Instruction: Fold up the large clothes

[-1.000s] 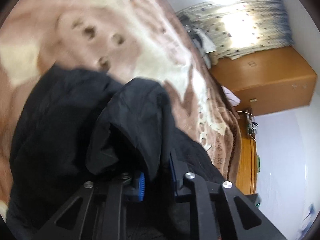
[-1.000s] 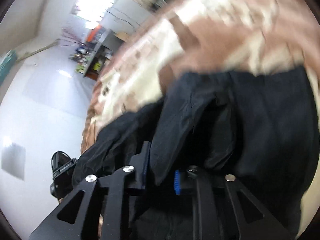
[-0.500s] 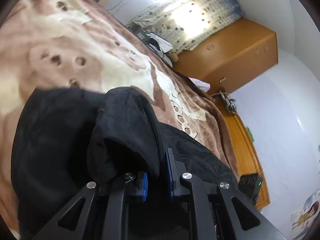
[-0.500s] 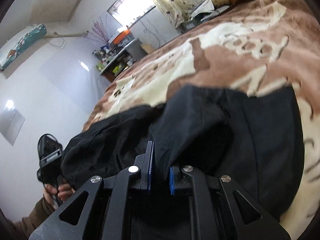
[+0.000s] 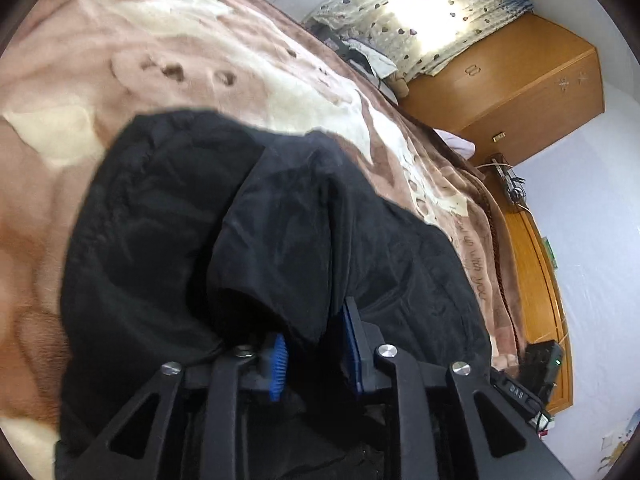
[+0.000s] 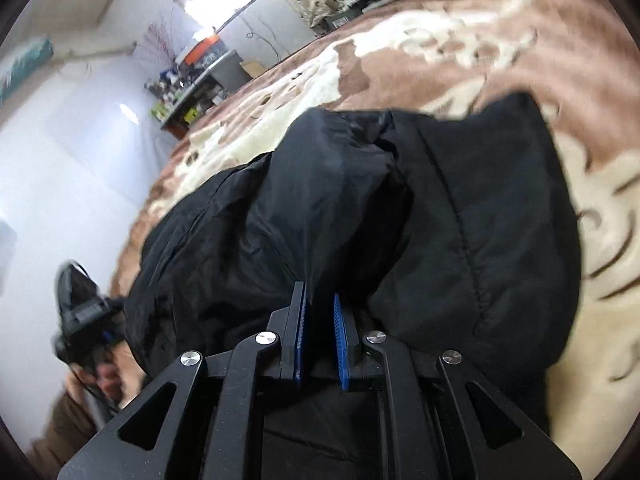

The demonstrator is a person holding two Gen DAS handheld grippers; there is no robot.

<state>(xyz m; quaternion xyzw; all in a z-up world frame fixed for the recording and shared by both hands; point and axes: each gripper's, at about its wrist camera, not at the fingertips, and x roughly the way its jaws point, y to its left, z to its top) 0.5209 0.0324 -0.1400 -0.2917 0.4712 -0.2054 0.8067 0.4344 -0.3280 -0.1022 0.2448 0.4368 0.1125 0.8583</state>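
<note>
Compared with a second ago: both wrist views steadier and tipped lower, more of the black garment [image 5: 168, 240] spread flat on the brown-and-cream blanket [image 5: 120, 60], less of it hanging bunched.

Left gripper [image 5: 316, 344]: jaws opening, wider apart than half a second ago. Fold of the black garment still between the blue pads [image 5: 278, 364], draped over the left one, with a visible gap beside the right one, so no firm pinch any more.

Right gripper [image 6: 320, 332]: blue pads [image 6: 341, 344] close together, clenched on a ridge of the same garment [image 6: 480, 220] that rises straight out of the jaws.

Garment relative to the blanket: lying on top of it, doubled over, far edge curving across the pale pattern, stitched seam running down the flat panel in the right wrist view.

Beyond the blanket's far edge: sunlit patterned curtain [image 5: 432, 8], and beside it an orange wooden wardrobe [image 5: 520, 92]. Off the blanket's near left corner in the right wrist view: the other gripper [image 6: 82, 312] seen from outside, blurred, gripped by a hand [image 6: 102, 372] in a brown sleeve [image 6: 60, 432].
</note>
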